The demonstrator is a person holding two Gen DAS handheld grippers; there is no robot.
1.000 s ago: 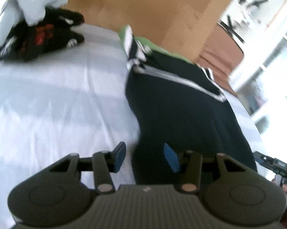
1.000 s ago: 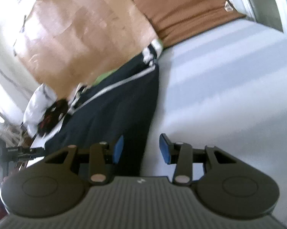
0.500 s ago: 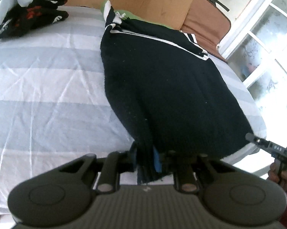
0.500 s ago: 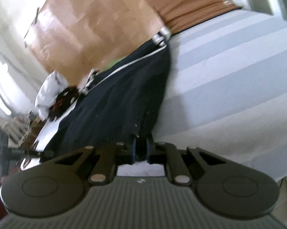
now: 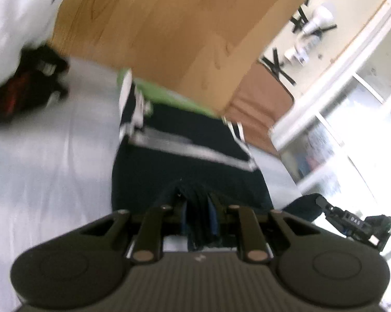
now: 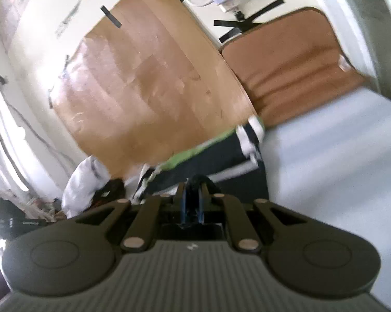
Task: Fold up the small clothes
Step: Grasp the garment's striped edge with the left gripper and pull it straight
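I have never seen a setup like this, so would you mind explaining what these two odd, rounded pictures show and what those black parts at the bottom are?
Each picture comes from a wide-angle camera mounted on a handheld two-finger gripper; a person carries one in each hand. The black parts are the gripper bodies. The left gripper and the right gripper are each clamped on the near hem of a dark garment with white stripes and a green lining. It lies partly on a pale striped bedsheet, its near edge lifted, probably to fold it away from the person. At the far left of the bed sit a white bag and a black-and-red bundle. Behind stands a wooden board.
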